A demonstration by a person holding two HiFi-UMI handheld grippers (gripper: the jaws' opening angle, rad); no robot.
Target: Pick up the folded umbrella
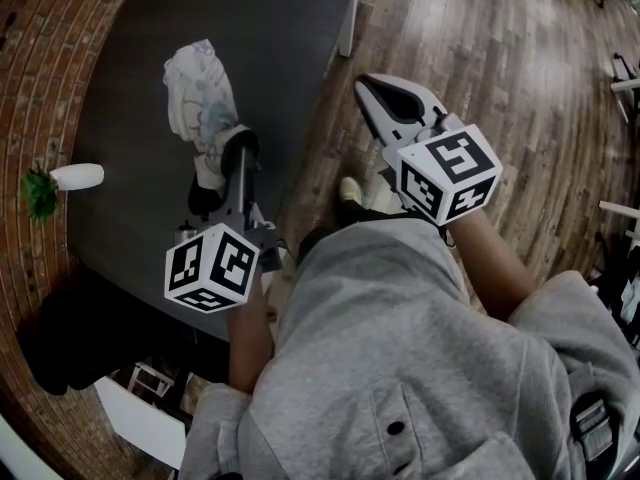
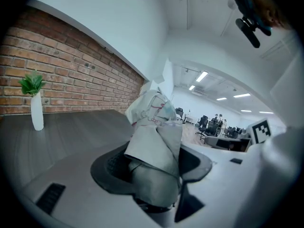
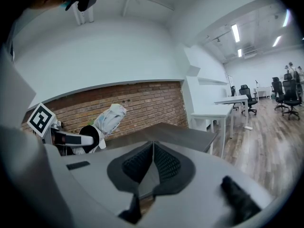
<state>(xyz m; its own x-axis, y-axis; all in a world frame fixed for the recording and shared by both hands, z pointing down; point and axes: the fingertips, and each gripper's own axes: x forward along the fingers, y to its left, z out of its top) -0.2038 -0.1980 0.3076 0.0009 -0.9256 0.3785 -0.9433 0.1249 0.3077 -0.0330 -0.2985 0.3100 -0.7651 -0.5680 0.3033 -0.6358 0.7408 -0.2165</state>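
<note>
Over table [image 1: 140, 38], left side: umbrella [image 1: 203, 93], folded, pale printed fabric, gripped at its near end by left gripper [image 2: 153, 172], whose jaws stand wide around the bundle with the pads pressing cloth. Handling, as judged: light, with soft, slippery fabric over a stiff core, and liable to twist. Best hold is mid-body across the core, not on loose folds. Right gripper [image 3: 152, 148]: jaws together, empty, over floor [image 1: 500, 48].

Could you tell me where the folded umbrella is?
In the head view's upper left, the left tool grips the folded umbrella over the dark table.
</note>
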